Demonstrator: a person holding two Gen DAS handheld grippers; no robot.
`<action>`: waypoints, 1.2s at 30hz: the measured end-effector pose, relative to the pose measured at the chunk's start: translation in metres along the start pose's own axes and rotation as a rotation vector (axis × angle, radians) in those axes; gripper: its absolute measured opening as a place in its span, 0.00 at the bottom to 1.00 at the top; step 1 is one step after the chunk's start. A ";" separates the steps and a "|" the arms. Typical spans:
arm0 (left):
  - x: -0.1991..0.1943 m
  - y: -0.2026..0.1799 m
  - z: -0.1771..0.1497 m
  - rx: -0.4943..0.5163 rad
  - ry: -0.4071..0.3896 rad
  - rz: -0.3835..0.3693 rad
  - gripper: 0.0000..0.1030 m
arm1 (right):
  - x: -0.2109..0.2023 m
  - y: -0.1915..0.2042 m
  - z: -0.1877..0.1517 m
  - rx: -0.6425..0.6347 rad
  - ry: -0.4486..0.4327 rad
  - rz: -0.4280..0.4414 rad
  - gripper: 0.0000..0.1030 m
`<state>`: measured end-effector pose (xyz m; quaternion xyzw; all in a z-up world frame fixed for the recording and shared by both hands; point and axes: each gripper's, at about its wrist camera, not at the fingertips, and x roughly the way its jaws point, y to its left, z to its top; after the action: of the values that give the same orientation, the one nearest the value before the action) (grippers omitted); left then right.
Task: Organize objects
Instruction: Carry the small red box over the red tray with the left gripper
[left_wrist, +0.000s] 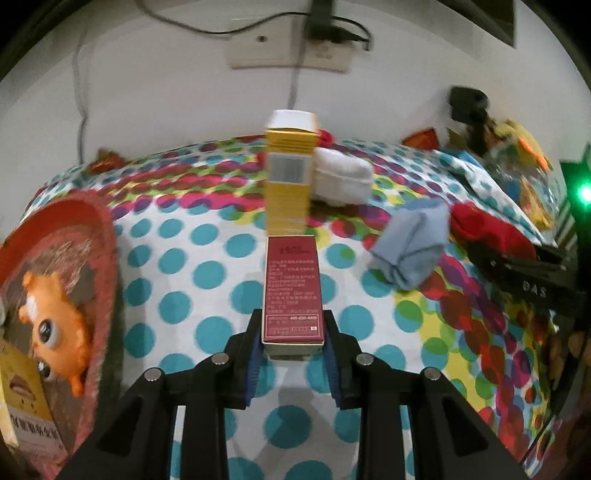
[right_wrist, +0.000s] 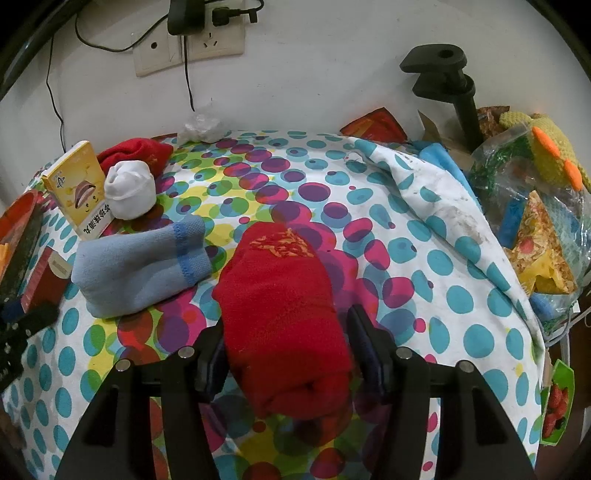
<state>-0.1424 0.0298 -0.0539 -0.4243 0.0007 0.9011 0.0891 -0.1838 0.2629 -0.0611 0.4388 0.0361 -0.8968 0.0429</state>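
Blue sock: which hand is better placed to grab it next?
Probably right. The right gripper stands open around the red sock, with the blue sock just beside it; the left gripper is shut on the red box.

A white wall carries a beige socket plate with dark cables; a polka-dot cloth covers the surface.

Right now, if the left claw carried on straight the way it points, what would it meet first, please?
Probably the upright yellow box: it stands directly beyond the red box that the left claw holds, with the white sock beside it. Depth is hard to judge.
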 end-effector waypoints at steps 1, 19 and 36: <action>0.000 0.004 -0.001 -0.018 0.001 -0.010 0.29 | 0.000 -0.001 -0.001 0.000 -0.001 -0.002 0.55; -0.016 0.007 -0.011 -0.007 -0.033 -0.012 0.29 | -0.001 -0.003 0.000 -0.003 0.000 -0.004 0.57; -0.058 0.016 -0.012 0.067 -0.031 -0.005 0.29 | -0.001 -0.004 0.001 -0.002 0.001 -0.006 0.59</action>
<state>-0.0994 0.0041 -0.0186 -0.4071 0.0283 0.9069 0.1053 -0.1850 0.2671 -0.0595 0.4390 0.0383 -0.8968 0.0406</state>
